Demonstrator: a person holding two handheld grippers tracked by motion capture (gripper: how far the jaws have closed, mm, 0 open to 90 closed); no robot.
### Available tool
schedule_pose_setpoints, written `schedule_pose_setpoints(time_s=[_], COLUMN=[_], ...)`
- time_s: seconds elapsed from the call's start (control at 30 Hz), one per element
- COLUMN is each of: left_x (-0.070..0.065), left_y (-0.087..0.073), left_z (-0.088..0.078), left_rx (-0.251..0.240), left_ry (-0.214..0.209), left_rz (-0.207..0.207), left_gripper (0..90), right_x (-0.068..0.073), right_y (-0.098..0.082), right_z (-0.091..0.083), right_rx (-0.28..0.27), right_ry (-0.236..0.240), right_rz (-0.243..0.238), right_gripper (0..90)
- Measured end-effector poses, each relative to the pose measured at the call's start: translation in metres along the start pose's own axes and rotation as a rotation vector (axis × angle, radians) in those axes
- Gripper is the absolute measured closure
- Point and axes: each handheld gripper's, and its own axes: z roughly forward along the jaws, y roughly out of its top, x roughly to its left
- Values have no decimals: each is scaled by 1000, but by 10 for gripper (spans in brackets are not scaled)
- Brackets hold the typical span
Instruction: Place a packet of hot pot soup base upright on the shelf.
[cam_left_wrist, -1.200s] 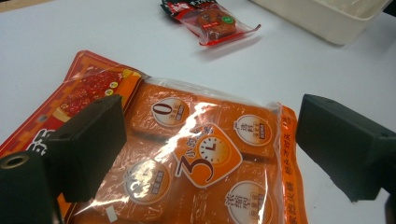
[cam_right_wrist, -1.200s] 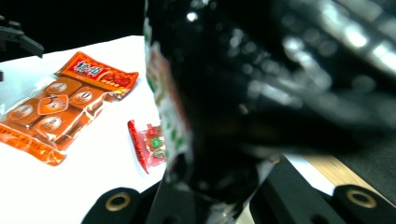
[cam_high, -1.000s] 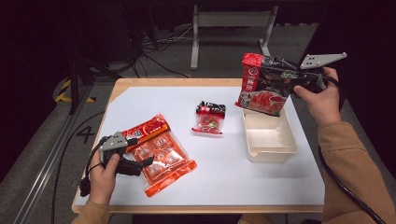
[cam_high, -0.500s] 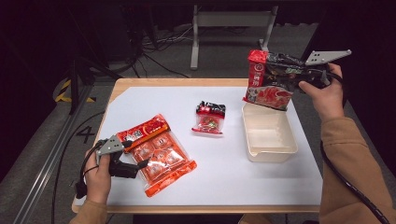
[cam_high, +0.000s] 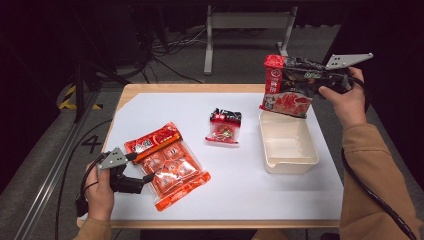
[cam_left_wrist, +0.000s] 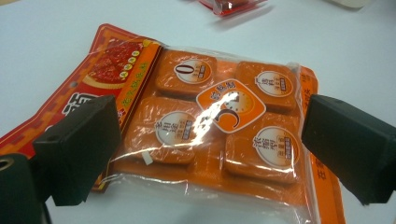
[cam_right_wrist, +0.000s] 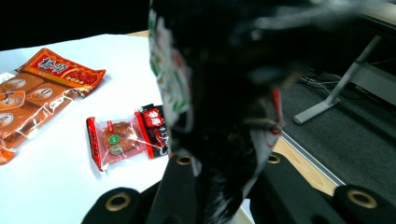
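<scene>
Carried slightly toward the desk's far right corner since a second ago, the dark pouch with a red label (cam_high: 286, 85) now hangs in the air above the far end of the cream tray (cam_high: 288, 162), while the left side of the scene has barely changed.

At the near left, the left hand-held gripper (cam_high: 145, 167) rests low over the white desk (cam_high: 250, 190), its two black jaws spread wide and clear of each other. Between them lies the orange pack of four seasoning blocks (cam_left_wrist: 219, 121), flat on the desk under clear film; whether the pads touch it cannot be made out, and nothing is pinched.

Near the middle of the desk lies a small red-and-black snack packet (cam_high: 224, 126), flat and well apart from the orange pack and from the tray.

To the right stands the cream tray, rectangular and open-topped, close to the desk's right edge.

At the far right, the right hand-held gripper (cam_high: 320, 82) is raised above the desk, jaws clamped on the pouch's dark upper part, the pouch tilted with its red end pointing left.
</scene>
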Motion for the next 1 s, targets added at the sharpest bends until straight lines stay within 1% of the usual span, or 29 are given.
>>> schedule_pose_setpoints(time_s=[0.13, 0.2, 0.23, 0.37, 0.4, 0.5, 0.73, 0.83, 0.93, 1.0], left_x=[1, 1, 0, -2, -2, -4, -4, -4, -4, -4], left_y=[-6, -8, -9, -12, -13, -15, -17, -17, -15, -15], left_z=[-7, -10, -11, -15, -15, -16, -18, -18, -17, -17], left_rx=[2, -1, -1, -3, 4, 6, 8, 6, 3, 4], left_ry=[17, 31, 30, 46, 44, 50, 53, 48, 45, 42], left_rz=[-8, -9, -13, -23, -22, -26, -26, -34, -23, -23], left_gripper=[56, 56, 56, 55, 56, 55, 55, 55, 55, 54], right_x=[-3, -6, -7, -9, -10, -12, -13, -12, -10, -9], right_y=[-2, -4, -4, -5, -6, -11, -18, -20, -22, -23], right_z=[6, 8, 8, 10, 11, 14, 23, 26, 31, 32], right_rx=[1, -2, -5, -9, -11, -15, 4, 1, 25, 32], right_ry=[21, 44, 52, 63, 69, 86, 92, 90, 85, 82], right_rz=[-6, -12, -17, -31, -34, -26, -26, -21, -27, -27], right_gripper=[846, 846, 846, 845, 845, 845, 844, 844, 843, 842])
